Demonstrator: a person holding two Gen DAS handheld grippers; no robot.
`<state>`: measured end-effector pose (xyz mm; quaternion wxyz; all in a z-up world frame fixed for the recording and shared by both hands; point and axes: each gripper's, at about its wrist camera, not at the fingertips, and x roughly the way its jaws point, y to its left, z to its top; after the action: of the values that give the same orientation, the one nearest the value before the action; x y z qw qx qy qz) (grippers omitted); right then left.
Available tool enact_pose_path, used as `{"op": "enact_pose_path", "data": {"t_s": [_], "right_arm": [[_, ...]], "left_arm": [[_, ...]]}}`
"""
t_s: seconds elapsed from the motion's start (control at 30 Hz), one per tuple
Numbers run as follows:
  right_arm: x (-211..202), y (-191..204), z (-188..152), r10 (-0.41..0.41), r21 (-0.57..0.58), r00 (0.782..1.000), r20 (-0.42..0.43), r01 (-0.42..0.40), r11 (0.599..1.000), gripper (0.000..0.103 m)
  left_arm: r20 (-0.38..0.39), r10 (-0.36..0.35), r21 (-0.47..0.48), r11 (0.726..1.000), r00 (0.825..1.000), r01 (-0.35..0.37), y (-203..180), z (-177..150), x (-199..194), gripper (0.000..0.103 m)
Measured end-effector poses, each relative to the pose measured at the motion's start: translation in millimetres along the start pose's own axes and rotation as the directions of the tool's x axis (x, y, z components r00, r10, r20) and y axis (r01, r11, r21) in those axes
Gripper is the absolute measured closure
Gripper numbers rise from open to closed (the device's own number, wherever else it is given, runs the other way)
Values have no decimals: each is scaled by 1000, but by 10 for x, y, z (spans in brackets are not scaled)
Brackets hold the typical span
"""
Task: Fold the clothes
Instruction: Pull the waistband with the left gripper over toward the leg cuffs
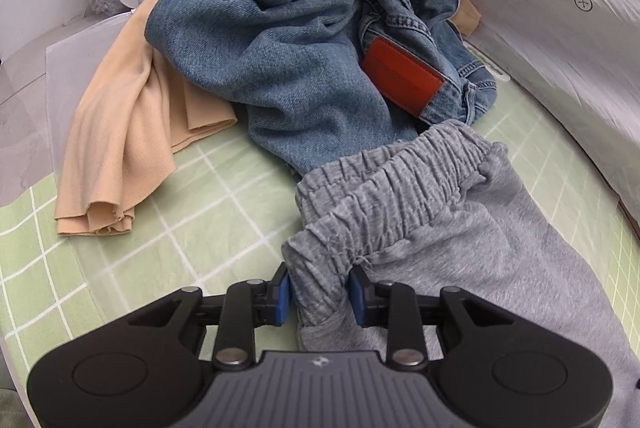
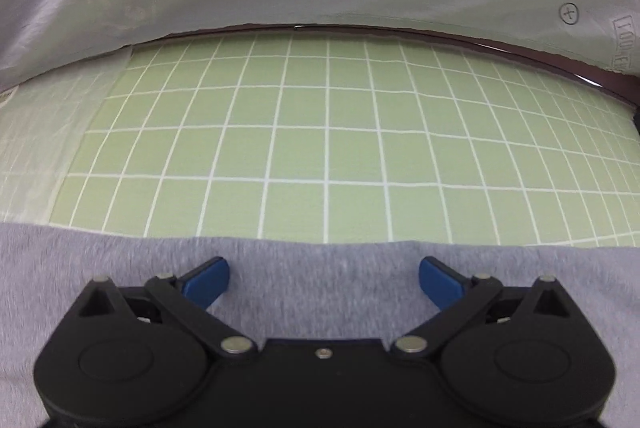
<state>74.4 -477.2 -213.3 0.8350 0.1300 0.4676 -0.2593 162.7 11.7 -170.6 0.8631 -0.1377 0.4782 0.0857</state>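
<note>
Left tool (image 1: 320, 292) pinches grey sweatpants (image 1: 420, 196) at the waistband edge; right tool (image 2: 324, 276) gapes open above them, bare green grid mat (image 2: 320, 132) ahead

Left tool (image 1: 320, 294): pointing steeply down and forward. Blue pads (image 1: 282, 294) stand fairly close, roughly parallel, with a bunched fold of the grey sweatpants (image 1: 400, 196) waistband corner between them; fabric fills the gap and both pads touch it, so the tool grips the cloth. Black linkage arms drawn inward, near the body.

Right tool (image 2: 324, 280): also pitched steeply downward. Blue fingertips (image 2: 208, 278) spread wide, angled outward, linkage arms splayed. Nothing between them; the tool hovers over grey fabric of the sweatpants (image 2: 320, 292), whether touching it cannot be told. Slight motion blur in this view.

No hand, sleeve or arm visible in either view.
</note>
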Motion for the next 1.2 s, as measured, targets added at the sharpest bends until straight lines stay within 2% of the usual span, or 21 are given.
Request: {"op": "enact_pose_path", "data": {"t_s": [0.2,0.33,0.53,0.73,0.83,0.97,1.07,1.2], "right_arm": [[-235,-336,-267,-72,38,997,-32,73,997,0],[-431,-659,-591,-131,138,988,-80,142,980,0],[-624,-1054,-1000,-143,267,982,-125,172,948,0],[-759,-1372,-1186,-158,341,980,-124,191,920,0],[-779,-1499,-1190,-161,335,980,-118,191,922,0],[-830,-1630,-1228,-158,316,981,-114,186,930,0],[-873,-1739,-1276,-162,300,980,-114,189,935,0],[-914,-1889,-1349,-171,286,978,-118,199,937,0]], "left_arm": [[25,33,42,999,999,-34,-157,-43,-69,82],[63,36,106,993,997,-43,-320,-94,-183,86],[108,-26,225,974,994,1,-614,-171,-391,87],[140,-111,349,935,984,56,-1012,-350,-589,87],[150,-168,427,900,974,90,-1270,-505,-713,88],[126,-259,534,831,958,154,-1641,-841,-894,89],[66,-313,590,778,947,216,-1860,-1155,-958,89],[-70,-318,688,671,946,276,-2111,-1702,-900,87]]}}
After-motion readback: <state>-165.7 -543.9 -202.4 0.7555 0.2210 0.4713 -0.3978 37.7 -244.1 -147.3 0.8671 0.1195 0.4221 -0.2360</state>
